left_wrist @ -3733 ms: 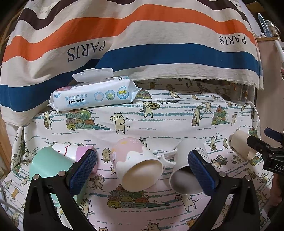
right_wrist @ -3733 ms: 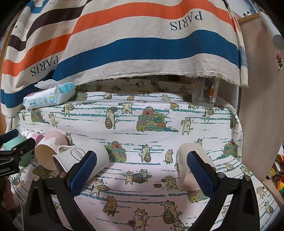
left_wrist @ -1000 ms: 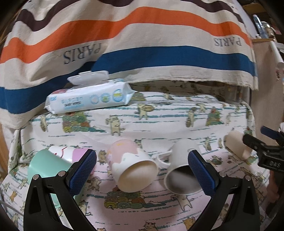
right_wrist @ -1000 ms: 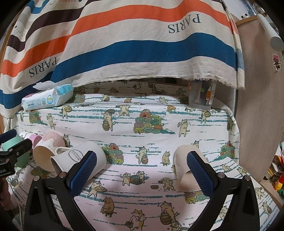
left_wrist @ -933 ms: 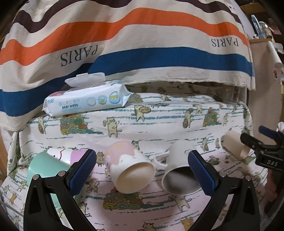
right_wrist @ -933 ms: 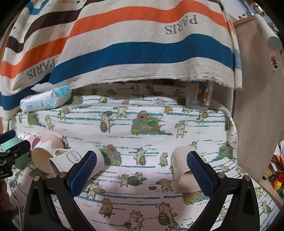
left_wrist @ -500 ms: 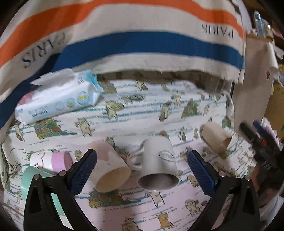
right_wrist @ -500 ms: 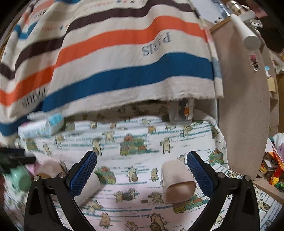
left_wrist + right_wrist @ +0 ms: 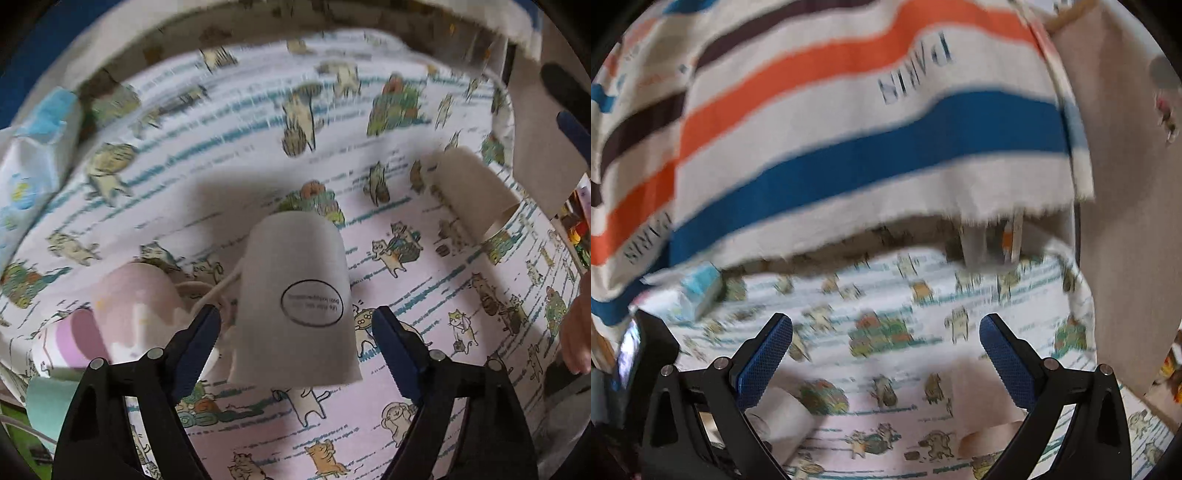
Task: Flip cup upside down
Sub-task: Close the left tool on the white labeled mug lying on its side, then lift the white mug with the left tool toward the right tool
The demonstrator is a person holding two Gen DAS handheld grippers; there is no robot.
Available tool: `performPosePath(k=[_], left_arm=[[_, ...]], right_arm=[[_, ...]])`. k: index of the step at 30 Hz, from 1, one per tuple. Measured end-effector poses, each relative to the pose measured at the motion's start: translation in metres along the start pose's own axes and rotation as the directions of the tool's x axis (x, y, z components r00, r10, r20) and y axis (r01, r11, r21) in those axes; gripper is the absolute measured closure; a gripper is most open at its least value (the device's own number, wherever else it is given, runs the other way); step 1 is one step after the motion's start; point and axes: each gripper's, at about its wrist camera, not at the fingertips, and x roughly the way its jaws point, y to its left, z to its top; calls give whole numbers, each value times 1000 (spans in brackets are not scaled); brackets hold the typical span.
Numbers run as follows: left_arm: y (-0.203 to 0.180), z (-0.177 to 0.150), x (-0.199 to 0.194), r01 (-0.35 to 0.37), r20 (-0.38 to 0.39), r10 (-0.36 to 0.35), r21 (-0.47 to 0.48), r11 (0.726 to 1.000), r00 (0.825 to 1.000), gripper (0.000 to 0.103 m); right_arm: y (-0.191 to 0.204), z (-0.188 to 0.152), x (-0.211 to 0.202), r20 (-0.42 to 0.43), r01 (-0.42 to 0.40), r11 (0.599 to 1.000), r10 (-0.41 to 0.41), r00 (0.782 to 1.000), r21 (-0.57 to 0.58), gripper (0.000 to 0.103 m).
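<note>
A white mug [image 9: 295, 295] with an oval logo lies on its side on the cat-print cloth, mouth toward me, handle to its left. My left gripper [image 9: 295, 339] is open with its blue pads on either side of the mug, not touching it. My right gripper [image 9: 884, 354] is open and empty above the cloth. A beige cup [image 9: 469, 195] lies on its side at the right; its rim shows low in the right wrist view [image 9: 990, 437]. The white mug's end shows at lower left there [image 9: 786, 417].
A pink and white mug [image 9: 136, 306], a pink striped cup [image 9: 70, 343] and a mint cup [image 9: 48, 402] lie left of the white mug. A baby wipes pack [image 9: 33, 155] sits at the far left. A striped cloth [image 9: 849, 129] hangs behind the table.
My left gripper has dropped down and forward so its pads now flank the white mug. My right gripper has lifted and tilted up; the beige cup has slid to the bottom of its view.
</note>
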Motion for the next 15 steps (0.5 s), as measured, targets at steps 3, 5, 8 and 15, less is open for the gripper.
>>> performPosePath(k=[3,5,8,15], left_arm=[[-1,8,17,-26,-73,27,3,1000,997,23],[-2,10,29,-38,-99,37,-6,999,994,24],[-2,12,42,-45,-119,43,-17,999,992,25],[-2,4,33,-47,-92,41,-66,997,995,26]], right_arm=[[-9,-10,18,-86,2,1000,-1,996,10,1],[-16,-13,25,-122,-16,999,22,992,47,1],[-19,-15,28,-143,-27,997,37,989,68,1],[-14,-11,20,-116,-13,999,17,993,34,1]])
